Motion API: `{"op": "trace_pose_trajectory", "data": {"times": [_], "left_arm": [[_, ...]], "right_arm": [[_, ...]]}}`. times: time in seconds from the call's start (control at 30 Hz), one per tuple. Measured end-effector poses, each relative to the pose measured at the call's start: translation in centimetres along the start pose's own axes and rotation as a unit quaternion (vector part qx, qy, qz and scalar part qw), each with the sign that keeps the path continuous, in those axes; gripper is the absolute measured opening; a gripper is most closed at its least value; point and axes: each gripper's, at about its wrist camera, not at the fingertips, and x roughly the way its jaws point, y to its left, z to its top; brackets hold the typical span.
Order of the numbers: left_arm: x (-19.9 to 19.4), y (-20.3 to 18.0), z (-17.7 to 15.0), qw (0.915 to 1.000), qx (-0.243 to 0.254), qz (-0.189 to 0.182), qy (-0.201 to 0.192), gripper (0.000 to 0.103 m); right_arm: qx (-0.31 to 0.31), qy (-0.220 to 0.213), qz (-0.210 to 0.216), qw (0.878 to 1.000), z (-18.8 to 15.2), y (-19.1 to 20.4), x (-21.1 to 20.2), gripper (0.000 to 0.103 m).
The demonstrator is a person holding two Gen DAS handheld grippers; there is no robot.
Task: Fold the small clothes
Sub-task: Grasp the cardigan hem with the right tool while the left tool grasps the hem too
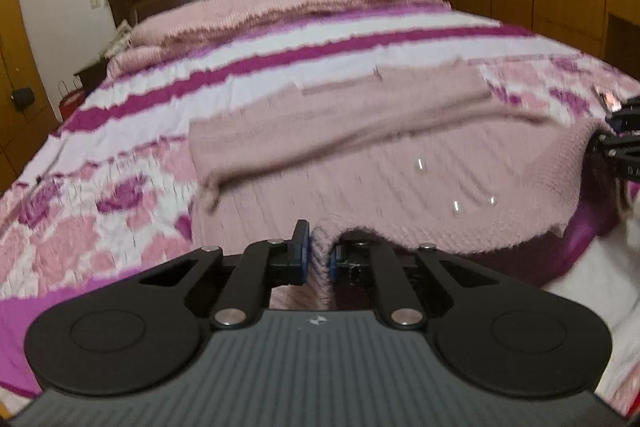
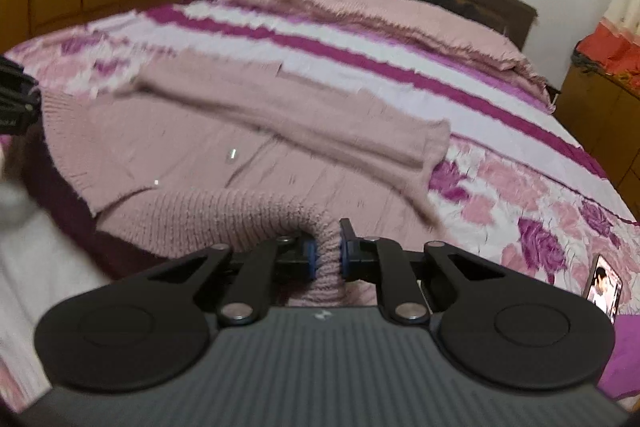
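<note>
Between blue pads of left gripper [image 1: 318, 259] and right gripper [image 2: 328, 259], both clamped: ribbed edge of dusty-pink knit sweater [image 1: 400, 163], lifted at near edge, sleeve folded across its body, spread over floral pink bedspread [image 1: 100, 211].

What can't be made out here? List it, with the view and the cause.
- Left wrist view: pink knitted sweater stitch detail, smeared by motion blur; right gripper cut off by the frame edge.
- Right wrist view: small propped screen, picture too small to read; left gripper cut off at the edge.
</note>
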Motion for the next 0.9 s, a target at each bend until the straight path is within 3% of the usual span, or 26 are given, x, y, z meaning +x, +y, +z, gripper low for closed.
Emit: {"op": "trace_pose_trajectory", "data": {"times": [0.43,0.6,0.9], "left_arm": [[4.3,3.1,8.9,0.9965,-0.026,0.032,-0.072,0.008],[6.7,4.6,10.2,0.9979,-0.049,0.017,-0.039,0.008],[7.9,5.8,6.3,0.9977,-0.046,0.017,0.047,0.01]], "right_arm": [[0.044,-0.07,-0.02,0.996,8.1,-2.5,4.6,0.013],[0.033,-0.058,-0.019,0.998,9.2,-2.2,7.1,0.013],[0.059,-0.013,-0.008,0.998,6.9,-2.6,8.4,0.013]]}}
